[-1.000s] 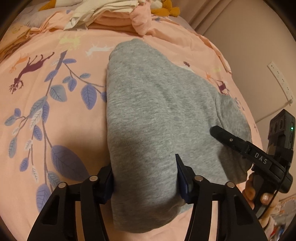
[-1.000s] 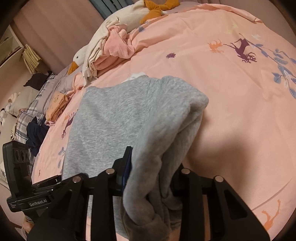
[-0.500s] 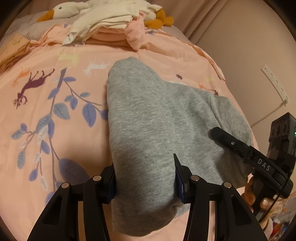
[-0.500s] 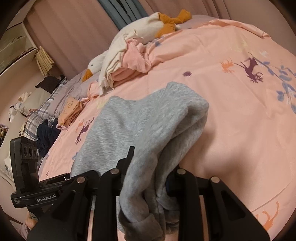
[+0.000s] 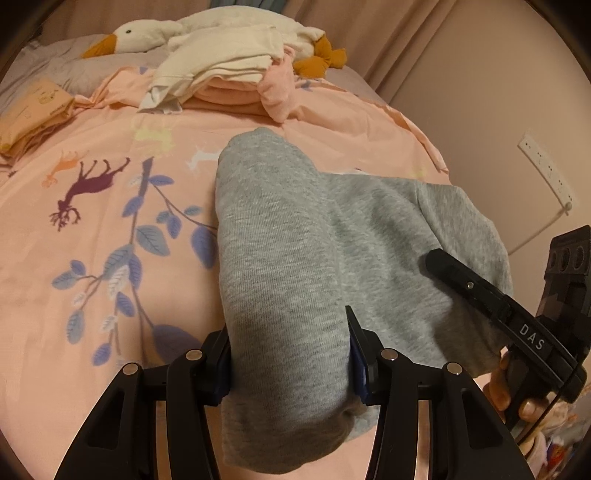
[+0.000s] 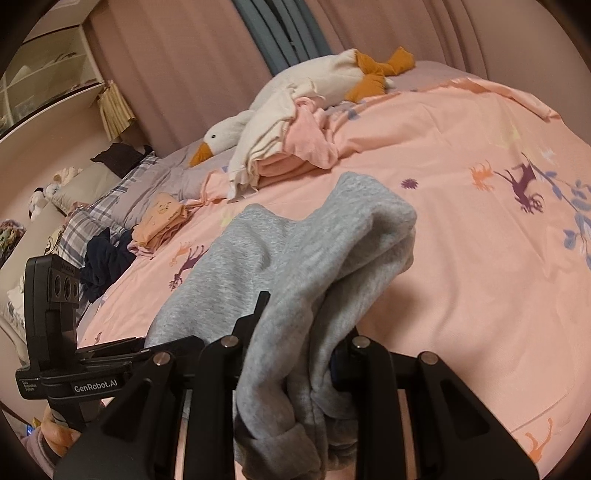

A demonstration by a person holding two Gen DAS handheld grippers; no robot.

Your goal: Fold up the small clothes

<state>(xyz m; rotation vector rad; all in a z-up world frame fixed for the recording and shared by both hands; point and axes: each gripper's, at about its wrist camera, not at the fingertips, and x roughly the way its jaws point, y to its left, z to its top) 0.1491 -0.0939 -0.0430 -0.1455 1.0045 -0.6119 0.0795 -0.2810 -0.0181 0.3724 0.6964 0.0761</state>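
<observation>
Your left gripper [image 5: 290,354] pinches a thick fold of the grey garment [image 5: 295,258], its blue pads pressed against either side of the cloth. Your right gripper [image 6: 295,332] is clamped on another bunched edge of the same garment [image 6: 295,258], so the cloth hangs between your two hands above the pink bedspread [image 5: 92,258], with its far end draped toward the bed.

In the left wrist view, the right gripper's black finger reads "DAS" [image 5: 532,336] in white letters, and your fingers [image 5: 502,384] curl round its handle. In the right wrist view, the left gripper's body carries "GenRobot.AI" [image 6: 95,387].

Only the left wrist view shows the white wall socket strip [image 5: 546,171]. Only the right wrist view takes in the shelf unit [image 6: 44,81], the plaid pillow [image 6: 110,199] and the dark clothes [image 6: 105,260] at the bed's edge. Both views show the plush goose [image 5: 147,33] behind a pile of cream and pink clothes [image 5: 225,77], and a folded peach garment [image 5: 33,114] whose printed writing is too small to read.
</observation>
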